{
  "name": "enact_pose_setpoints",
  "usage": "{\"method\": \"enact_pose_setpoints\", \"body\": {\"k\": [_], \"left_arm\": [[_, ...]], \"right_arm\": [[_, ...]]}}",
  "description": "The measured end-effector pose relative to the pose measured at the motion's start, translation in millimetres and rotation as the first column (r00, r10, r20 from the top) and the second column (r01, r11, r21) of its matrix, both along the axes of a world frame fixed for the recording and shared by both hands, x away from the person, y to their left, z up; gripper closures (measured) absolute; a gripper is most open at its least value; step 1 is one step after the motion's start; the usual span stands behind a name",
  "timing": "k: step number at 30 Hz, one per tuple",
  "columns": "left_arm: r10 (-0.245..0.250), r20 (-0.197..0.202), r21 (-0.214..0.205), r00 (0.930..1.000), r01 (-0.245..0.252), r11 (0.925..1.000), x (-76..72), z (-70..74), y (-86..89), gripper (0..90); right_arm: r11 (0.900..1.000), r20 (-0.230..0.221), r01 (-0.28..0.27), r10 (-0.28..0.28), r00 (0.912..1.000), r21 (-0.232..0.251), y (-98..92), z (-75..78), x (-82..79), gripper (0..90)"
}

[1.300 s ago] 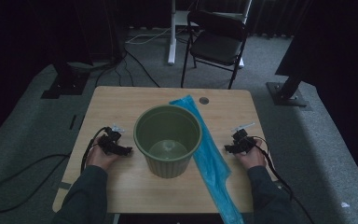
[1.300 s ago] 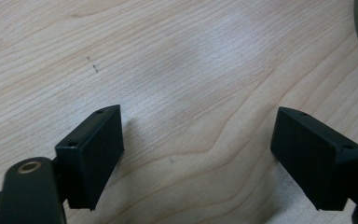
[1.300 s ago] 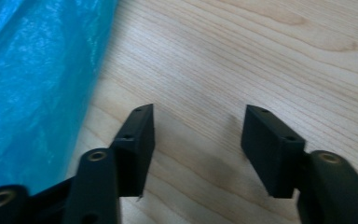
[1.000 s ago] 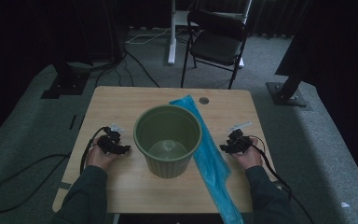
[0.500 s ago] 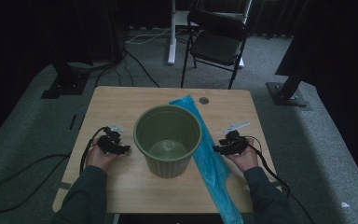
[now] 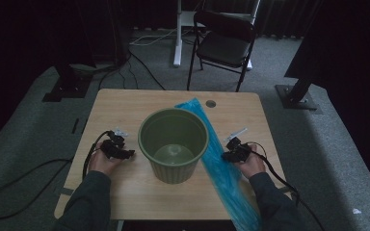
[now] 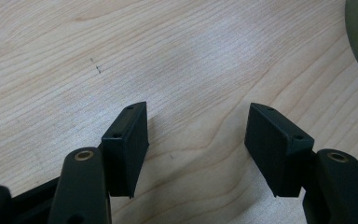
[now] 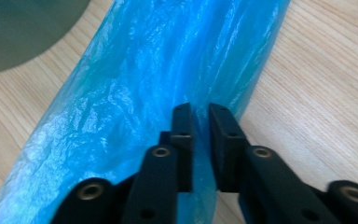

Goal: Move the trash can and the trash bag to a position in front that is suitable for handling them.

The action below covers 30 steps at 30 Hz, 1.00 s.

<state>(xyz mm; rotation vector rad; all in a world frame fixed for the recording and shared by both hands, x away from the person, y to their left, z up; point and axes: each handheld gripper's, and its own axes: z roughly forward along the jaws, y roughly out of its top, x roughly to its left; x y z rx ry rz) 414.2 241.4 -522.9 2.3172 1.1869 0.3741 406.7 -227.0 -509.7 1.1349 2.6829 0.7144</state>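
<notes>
My right hand-held gripper (image 8: 200, 116) has just been closing and now pinches a fold at the near edge of the blue plastic bag (image 8: 158, 70), whose long axis runs along the table (image 6: 125, 106) right of the green bucket (image 6: 173, 144); my left hand-held gripper (image 7: 198, 128) rests wide apart, empty, on the bucket's far side.

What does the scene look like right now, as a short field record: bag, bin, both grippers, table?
bag: blue plastic bag, lying flat in a long strip on the table, right of the bin, its near end hanging over the table's near edge
bin: green bin, upright, empty, mid-table
right gripper: right gripper, jaws have just been closing, now pinching the bag's edge
left gripper: left gripper, jaws open, nothing between them, over bare wood left of the bin
table: wooden table, a round hole near its far edge
</notes>
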Motion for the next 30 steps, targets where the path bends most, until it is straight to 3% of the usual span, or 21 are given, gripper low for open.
{"method": "enact_pose_setpoints", "body": {"k": [7,10,16,22,23,24,25,28,30], "left_arm": [[0.002,0.003,-0.002,1.0,-0.002,1.0,0.1,-0.3,-0.1,39.2],[0.001,0.004,-0.003,1.0,-0.001,1.0,-0.5,-0.4,0.0,39.2],[-0.003,0.009,-0.006,1.0,0.003,1.0,-1.2,-0.8,0.7,39.0],[-0.003,0.01,-0.008,0.9999,0.003,1.0,-1.6,-1.0,0.8,38.9],[-0.003,0.01,-0.009,0.9999,0.003,1.0,-1.6,-1.1,0.9,38.9],[-0.005,0.01,-0.01,0.9999,0.005,0.9999,-1.7,-1.1,0.9,38.7],[-0.005,0.01,-0.01,0.9999,0.005,0.9999,-1.7,-1.1,0.9,38.5],[-0.009,0.011,-0.011,0.9999,0.009,0.9999,-1.5,-1.4,0.7,37.6],[-0.01,0.013,-0.011,0.9999,0.01,0.9999,-1.2,-1.5,0.6,37.1]], "right_arm": [[0.9999,0.019,-0.009,0.009,0.9998,-0.011,-11.7,8.2,2.6,87.2],[0.9978,0.019,-0.033,0.034,0.9992,-0.058,-23.1,4.8,0.9,87.0],[0.9945,0.006,-0.049,0.049,0.9988,-0.093,-46.1,4.6,-4.6,84.8],[0.9942,0.001,-0.047,0.047,0.9989,-0.097,-61.0,12.5,-7.3,84.5],[0.9954,0.006,-0.041,0.042,0.9991,-0.086,-62.8,15.5,-6.9,81.3],[0.9977,0.022,-0.031,0.032,0.9992,-0.06,-63.4,20.5,-5.9,72.0],[0.9977,0.022,-0.031,0.032,0.9992,-0.06,-63.4,20.5,-5.9,72.0],[0.9993,0.054,-0.022,0.023,0.9982,-0.03,-55.3,30.0,1.0,57.6],[0.9992,0.061,-0.02,0.022,0.9979,-0.034,-48.6,32.2,4.6,53.9]]}}
